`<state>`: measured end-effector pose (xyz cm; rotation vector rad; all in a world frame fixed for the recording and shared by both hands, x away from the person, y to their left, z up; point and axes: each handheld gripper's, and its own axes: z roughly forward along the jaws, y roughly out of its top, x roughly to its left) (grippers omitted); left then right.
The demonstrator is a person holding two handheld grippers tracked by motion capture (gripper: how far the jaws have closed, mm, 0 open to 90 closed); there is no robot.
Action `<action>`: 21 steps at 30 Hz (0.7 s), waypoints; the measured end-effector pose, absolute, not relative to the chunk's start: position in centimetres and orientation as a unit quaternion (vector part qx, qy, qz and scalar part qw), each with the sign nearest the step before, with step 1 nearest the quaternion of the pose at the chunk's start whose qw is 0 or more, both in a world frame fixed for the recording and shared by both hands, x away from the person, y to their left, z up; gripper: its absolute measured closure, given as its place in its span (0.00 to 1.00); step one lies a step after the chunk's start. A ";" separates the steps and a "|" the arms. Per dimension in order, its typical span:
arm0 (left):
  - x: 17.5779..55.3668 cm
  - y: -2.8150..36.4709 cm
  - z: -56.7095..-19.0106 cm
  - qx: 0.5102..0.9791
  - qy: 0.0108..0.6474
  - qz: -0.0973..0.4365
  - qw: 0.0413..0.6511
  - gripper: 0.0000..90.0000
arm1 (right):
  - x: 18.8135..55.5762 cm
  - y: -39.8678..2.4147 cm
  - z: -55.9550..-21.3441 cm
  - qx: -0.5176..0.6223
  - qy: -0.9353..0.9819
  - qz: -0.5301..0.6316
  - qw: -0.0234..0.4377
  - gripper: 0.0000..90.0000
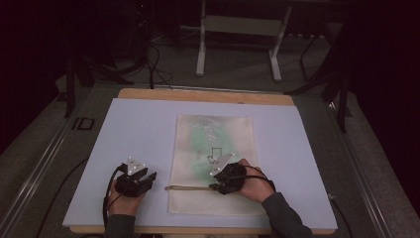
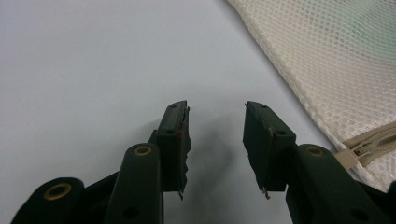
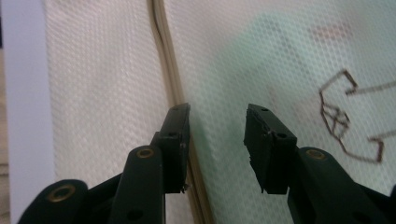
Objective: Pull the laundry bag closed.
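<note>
pale table mat (image 1: pixel 138 129), both tongs low: left (image 1: pixel 148 179) beside mesh bag (image 1: pixel 218 134), right (image 1: pixel 214 187) over zipper (image 1: pixel 188 187)

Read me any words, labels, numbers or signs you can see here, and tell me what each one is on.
"ID": pale letters on the dark floor strip left of the table.
Dark line drawing seen through the mesh laundry bag: a sketch-like mark, not readable as letters.
Nothing readable on the left gripper or the right gripper.
</note>
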<state>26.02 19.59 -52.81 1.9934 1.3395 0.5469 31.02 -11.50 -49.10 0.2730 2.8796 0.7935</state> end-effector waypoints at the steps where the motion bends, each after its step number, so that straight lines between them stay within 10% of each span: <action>1: 26.0 19.6 -52.8 0.763 0.513 0.210 0.333 0.66 | 31.0 -11.3 -49.0 0.088 0.958 0.265 0.070 0.67; 21: 26.0 19.4 -52.9 0.770 0.501 0.210 0.335 0.65 | 30.7 -6.5 -49.7 0.060 0.960 0.271 0.043 0.60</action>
